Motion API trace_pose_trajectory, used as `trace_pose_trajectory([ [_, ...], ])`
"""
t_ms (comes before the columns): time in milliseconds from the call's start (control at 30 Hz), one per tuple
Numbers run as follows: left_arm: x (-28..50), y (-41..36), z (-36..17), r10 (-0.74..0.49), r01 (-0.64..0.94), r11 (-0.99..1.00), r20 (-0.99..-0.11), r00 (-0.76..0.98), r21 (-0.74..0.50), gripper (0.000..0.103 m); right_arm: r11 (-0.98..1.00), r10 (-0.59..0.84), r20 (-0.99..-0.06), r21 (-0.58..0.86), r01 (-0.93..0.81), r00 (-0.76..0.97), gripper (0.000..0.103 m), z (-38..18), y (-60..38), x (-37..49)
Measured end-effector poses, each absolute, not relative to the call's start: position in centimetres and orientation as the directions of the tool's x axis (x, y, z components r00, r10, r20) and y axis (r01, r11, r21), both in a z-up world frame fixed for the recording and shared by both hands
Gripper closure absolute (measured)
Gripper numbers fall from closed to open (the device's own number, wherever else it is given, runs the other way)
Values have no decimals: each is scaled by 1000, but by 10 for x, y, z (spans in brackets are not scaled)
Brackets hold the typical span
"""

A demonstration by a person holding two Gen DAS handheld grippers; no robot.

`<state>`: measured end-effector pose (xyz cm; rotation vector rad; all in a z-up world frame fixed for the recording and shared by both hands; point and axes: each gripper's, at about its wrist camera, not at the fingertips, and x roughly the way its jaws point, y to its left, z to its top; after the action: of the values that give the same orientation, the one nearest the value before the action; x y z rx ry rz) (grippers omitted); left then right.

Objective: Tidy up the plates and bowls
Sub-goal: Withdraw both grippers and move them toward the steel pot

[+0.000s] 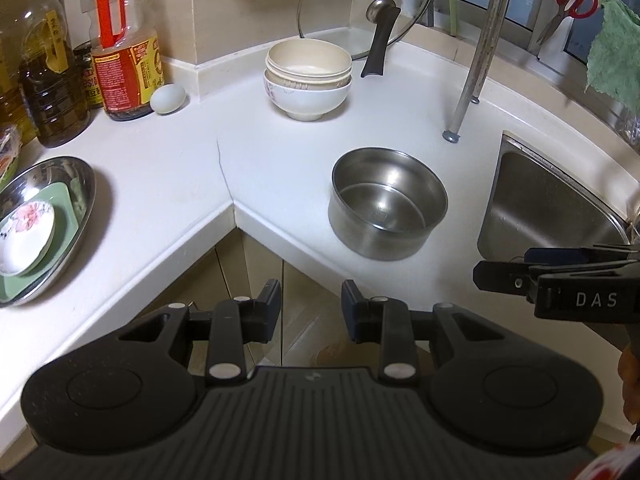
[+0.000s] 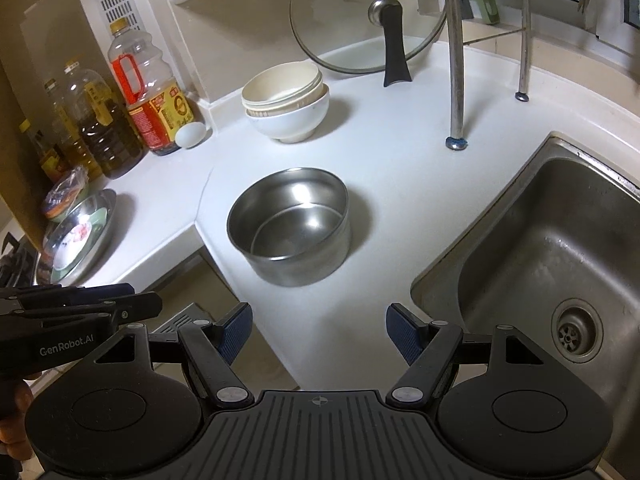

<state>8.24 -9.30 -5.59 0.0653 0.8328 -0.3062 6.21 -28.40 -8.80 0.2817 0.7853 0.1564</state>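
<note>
On the far left of the tabletop [image 1: 168, 184], the steel plate [image 1: 82, 184] holding a green dish and a flowered dish is cut off. Bottles [image 2: 156, 92] crowd behind. The steel bowl [image 2: 290, 224] sits near the sink [image 2: 560, 240]; stacked bowls [image 1: 308, 76] stand farther back. Only the right view shows the drain. Left gripper [image 1: 311, 312] and right gripper [image 2: 319, 334] are both released, holding nothing.

From my remote seat both feeds look dim and warm, lit from overhead. Soft shadows pool beside the round stainless steel bowl [image 2: 289, 226], glare streaks its inner wall, and fisheye bending darkens the corners.
</note>
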Motion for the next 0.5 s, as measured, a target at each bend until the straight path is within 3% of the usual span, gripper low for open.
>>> trace_pose_trajectory([
  [500, 122, -94, -62, -298, 335, 937, -733, 612, -102, 74, 936, 213, -661, 350, 44, 720, 30, -93, -292, 89],
])
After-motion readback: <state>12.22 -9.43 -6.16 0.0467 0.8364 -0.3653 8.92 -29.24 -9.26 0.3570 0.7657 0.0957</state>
